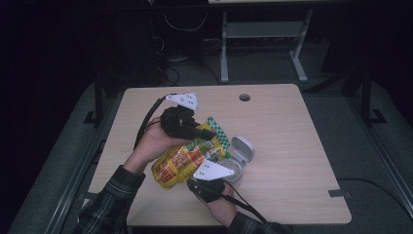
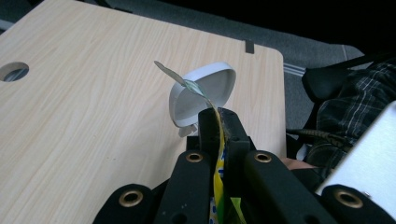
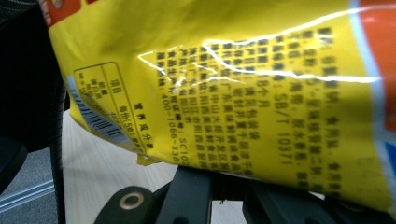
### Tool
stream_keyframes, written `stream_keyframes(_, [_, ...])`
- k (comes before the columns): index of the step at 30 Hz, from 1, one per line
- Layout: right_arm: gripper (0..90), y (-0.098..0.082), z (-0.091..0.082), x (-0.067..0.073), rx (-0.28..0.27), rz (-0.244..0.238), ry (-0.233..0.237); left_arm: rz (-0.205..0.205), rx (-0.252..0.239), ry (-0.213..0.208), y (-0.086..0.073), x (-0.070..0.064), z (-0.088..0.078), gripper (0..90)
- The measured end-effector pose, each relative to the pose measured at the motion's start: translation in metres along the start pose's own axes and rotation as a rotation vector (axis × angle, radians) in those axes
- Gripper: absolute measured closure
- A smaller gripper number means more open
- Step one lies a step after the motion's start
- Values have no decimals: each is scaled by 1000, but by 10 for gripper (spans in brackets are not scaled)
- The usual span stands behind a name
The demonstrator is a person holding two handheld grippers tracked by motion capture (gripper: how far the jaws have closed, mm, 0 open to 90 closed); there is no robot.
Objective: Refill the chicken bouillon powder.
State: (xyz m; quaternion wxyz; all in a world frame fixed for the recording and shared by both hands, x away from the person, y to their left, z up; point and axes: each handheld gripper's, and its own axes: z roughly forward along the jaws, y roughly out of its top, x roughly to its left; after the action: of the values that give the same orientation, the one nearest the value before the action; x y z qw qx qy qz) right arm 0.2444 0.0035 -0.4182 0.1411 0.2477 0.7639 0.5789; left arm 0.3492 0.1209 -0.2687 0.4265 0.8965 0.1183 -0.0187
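A yellow snack bag (image 1: 180, 163) with red print and a green checkered top hangs over the wooden table (image 1: 292, 126), between both grippers. My left gripper (image 1: 207, 132) is shut on the bag's sealed top edge; in the left gripper view its jaws pinch the thin yellow foil (image 2: 217, 140). My right gripper (image 1: 204, 181) is at the bag's lower edge, under its grey plate. In the right gripper view the bag's back (image 3: 243, 93) covers the jaw tips, which sit close together at its bottom edge. A small white tub (image 1: 237, 168) with its hinged lid (image 2: 205, 88) open stands just right of the bag.
A round cable hole (image 1: 244, 97) sits near the table's far edge. Grey desk legs (image 1: 263, 44) stand on the dark floor beyond. Plaid sleeves (image 1: 109, 200) come in from the bottom. A cable (image 1: 248, 207) trails from the right gripper.
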Motion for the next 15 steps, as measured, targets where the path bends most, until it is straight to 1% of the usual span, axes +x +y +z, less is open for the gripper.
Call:
stream_keyframes(1, [900, 0, 0, 1, -2, -4, 1, 4, 5, 2, 1, 0, 1, 899])
stream_keyframes(3, [900, 1, 0, 1, -3, -7, 3, -6, 12, 7, 2, 0, 3, 899])
stream_keyframes(4, [900, 1, -1, 1, -4, -8, 0, 3, 20, 13, 3, 0, 4, 899])
stream_keyframes(5, [900, 1, -1, 2, -5, -15, -3, -4, 24, 8, 3, 0, 6, 899])
stream_keyframes(9, [900, 1, -1, 3, -8, -16, 1, -10, 24, 4, 4, 0, 8, 899])
stream_keyframes(12, [900, 2, -2, 3, -15, -19, 3, -12, 22, 9, 4, 0, 9, 899])
stream_keyframes(15, [900, 2, -1, 3, -20, -16, 11, -14, 38, 13, 5, 1, 10, 899])
